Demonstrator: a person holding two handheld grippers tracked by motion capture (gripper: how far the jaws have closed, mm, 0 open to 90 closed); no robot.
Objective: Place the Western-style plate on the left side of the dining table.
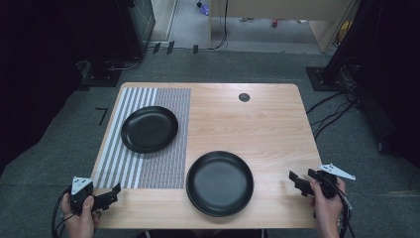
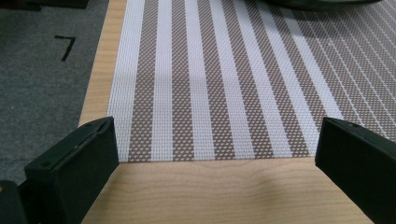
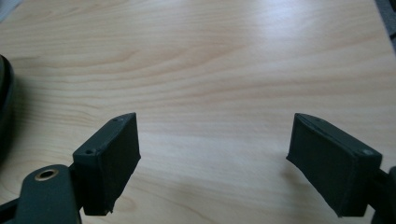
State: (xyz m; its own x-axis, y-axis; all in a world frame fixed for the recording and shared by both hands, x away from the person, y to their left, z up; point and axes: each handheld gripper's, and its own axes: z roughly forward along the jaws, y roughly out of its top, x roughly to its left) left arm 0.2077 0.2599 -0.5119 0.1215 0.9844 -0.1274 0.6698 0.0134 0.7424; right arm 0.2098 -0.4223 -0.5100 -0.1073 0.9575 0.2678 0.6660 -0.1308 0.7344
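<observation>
Grippers, left gripper (image 1: pixel 115 191) and right gripper (image 1: pixel 293 177), wait wide open and empty; likely next, reaching for the near plate (image 1: pixel 220 183).

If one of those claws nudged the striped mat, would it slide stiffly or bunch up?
The mat looks thin and woven, so probably floppy. Pushed at its edge, it may wrinkle instead of sliding, especially since a plate weighs it down.

the left gripper (image 2: pixel 215 154) holds its jaws wide apart over the table (image 2: pixel 210 191) edge. beyond lies a striped mat (image 2: pixel 215 79). a dark plate (image 2: pixel 322 3) rim sits at the mat's far end.
</observation>
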